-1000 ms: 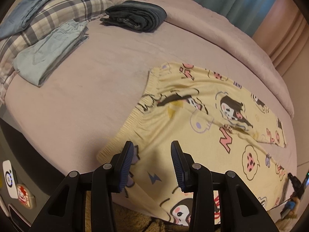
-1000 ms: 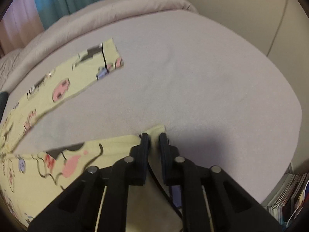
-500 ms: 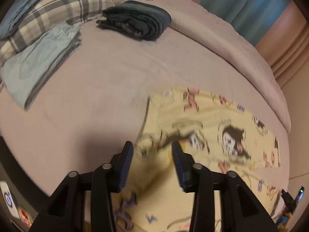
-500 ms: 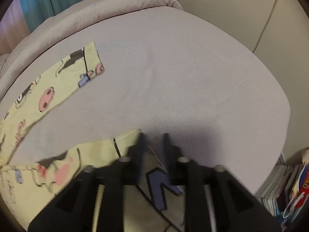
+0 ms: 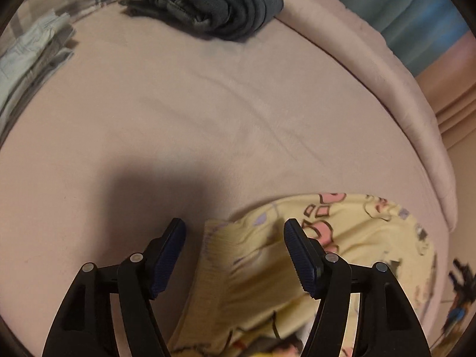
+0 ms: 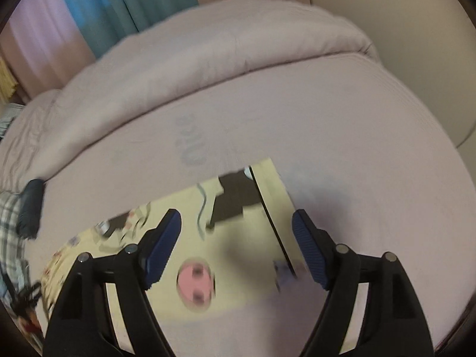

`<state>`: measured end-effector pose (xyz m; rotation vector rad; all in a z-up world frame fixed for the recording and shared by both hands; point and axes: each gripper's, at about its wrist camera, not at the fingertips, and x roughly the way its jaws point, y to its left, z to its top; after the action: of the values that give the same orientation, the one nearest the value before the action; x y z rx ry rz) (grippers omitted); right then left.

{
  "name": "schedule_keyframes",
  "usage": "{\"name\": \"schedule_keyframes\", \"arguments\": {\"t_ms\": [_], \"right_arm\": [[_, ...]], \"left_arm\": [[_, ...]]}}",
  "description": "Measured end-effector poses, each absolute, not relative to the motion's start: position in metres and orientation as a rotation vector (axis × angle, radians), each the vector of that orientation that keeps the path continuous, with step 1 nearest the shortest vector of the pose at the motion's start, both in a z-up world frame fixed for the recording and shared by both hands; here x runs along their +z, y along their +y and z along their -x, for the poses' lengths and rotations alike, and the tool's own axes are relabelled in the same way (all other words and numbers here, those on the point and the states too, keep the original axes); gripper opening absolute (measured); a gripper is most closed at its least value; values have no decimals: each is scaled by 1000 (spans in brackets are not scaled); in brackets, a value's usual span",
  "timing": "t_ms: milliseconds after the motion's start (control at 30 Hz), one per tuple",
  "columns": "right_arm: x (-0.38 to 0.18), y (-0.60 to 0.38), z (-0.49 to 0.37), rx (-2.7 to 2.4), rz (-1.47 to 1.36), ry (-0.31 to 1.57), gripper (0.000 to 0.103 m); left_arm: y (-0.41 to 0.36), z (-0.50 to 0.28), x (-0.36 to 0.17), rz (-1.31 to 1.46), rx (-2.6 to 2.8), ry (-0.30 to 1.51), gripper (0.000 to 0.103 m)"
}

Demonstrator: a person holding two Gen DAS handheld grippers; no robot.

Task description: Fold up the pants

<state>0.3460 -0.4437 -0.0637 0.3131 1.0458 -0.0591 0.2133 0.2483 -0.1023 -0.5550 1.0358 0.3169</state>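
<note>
Writing: none can be read; the print on the pants (image 5: 351, 238) shows only blurred cartoon shapes, a pink round face and dark patches.
Pants: yellow, lying flat on the bed (image 5: 208, 113), near its front edge.
Waistband: the gathered elastic end (image 5: 214, 244) lies between the fingers of the left gripper (image 5: 235, 255).
Leg end: the hem with a dark line (image 6: 267, 205) lies between the fingers of the right gripper (image 6: 236, 244).
Long axis: across the bed, waistband to the left, hem to the right.
Left gripper: spread wide, holding nothing, above the cloth.
Right gripper: spread wide, holding nothing, above the cloth.
Bed: pinkish sheet, with a rolled duvet (image 6: 208, 59) along the far side.
Other clothes: a dark folded pile (image 5: 214, 3) and a pale blue folded pile (image 5: 26, 59) on the far left.
Room: blue and pink curtains (image 6: 125, 3) behind the bed.
</note>
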Motion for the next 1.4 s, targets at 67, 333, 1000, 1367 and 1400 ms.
{"name": "schedule_keyframes", "arguments": {"t_ms": [67,333,1000,1367,1400], "right_arm": [[-86,-441,-375,-49,-303,1083,78],[-137,-431,-405,-160,-105,1061,62],[57,-464,-248,117,-342,648,8],[-88,-532,-133,-2,-477,923,8],[-97,-536,-127,-17,-503,933,8]], "left_arm": [[241,-215,-103,518,297,1024,67],[227,-209,-102,485,279,1019,21],[226,-83,9,612,160,687,20],[214,-12,-56,637,205,847,20],[213,-11,-52,638,204,841,20]]}}
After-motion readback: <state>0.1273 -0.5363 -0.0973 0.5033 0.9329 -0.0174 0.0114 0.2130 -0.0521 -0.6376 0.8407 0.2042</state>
